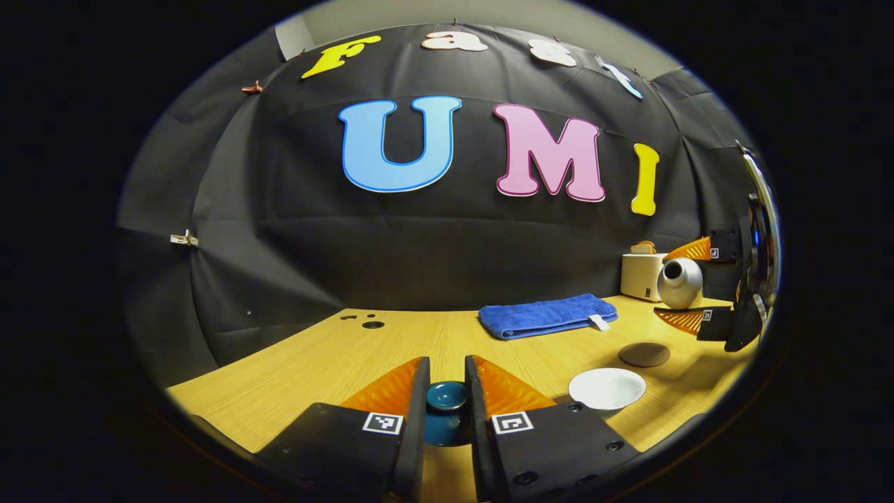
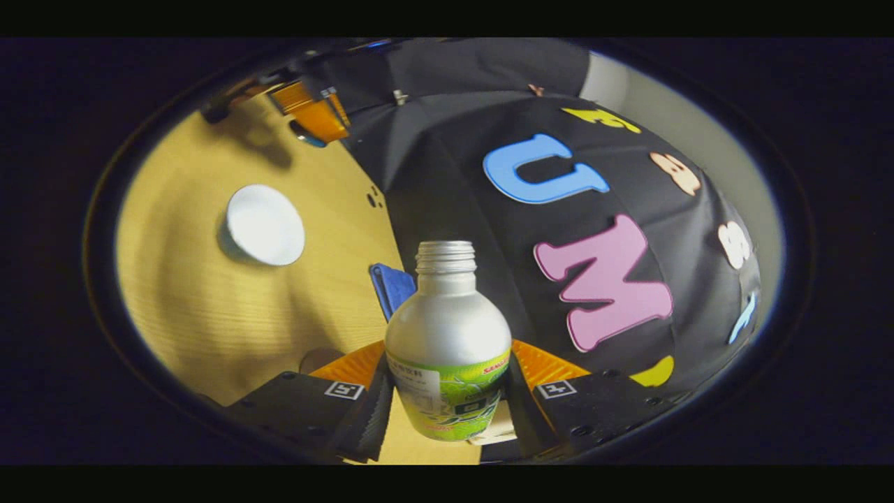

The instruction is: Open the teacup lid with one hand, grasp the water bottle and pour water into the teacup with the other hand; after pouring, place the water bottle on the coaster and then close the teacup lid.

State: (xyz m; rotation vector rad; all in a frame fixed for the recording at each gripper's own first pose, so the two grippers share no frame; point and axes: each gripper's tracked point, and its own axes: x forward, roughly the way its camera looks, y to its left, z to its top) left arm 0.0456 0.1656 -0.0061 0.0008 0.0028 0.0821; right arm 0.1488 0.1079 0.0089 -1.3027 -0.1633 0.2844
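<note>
While both tongs have something between their fingers, this is how things lie:

Left tongs (image 1: pixel 447 391): the two fingers pinch a small dark blue lid (image 1: pixel 447 396), one finger on each side of it. The lid is up off the counter (image 1: pixel 300 356).

Right tongs (image 2: pixel 447 391): the two fingers press on the sides of the water bottle (image 2: pixel 448 342). In the left gripper view these tongs (image 1: pixel 688 286) are far off to the right, up in the air, and the bottle's open mouth points toward the camera.

Water bottle: silver on top, with a green label lower down. It has no cap on its neck. It is tipped over, held above the counter.

Teacup (image 1: pixel 606 388): a white cup with no lid on it, standing on the counter just to the right of the left tongs. In the right gripper view the teacup (image 2: pixel 264 225) is well ahead of the right tongs and to their left. I cannot tell if there is water in it.

Coaster (image 1: pixel 644 354): a flat, round, dark thing on the counter, just past the teacup, under the held bottle.

Towel (image 1: pixel 546 315): blue and folded, lying on the counter farther back, ahead of the left tongs and to the right.

White box (image 1: pixel 641 275): stands at the back of the counter, just behind the bottle.
</note>
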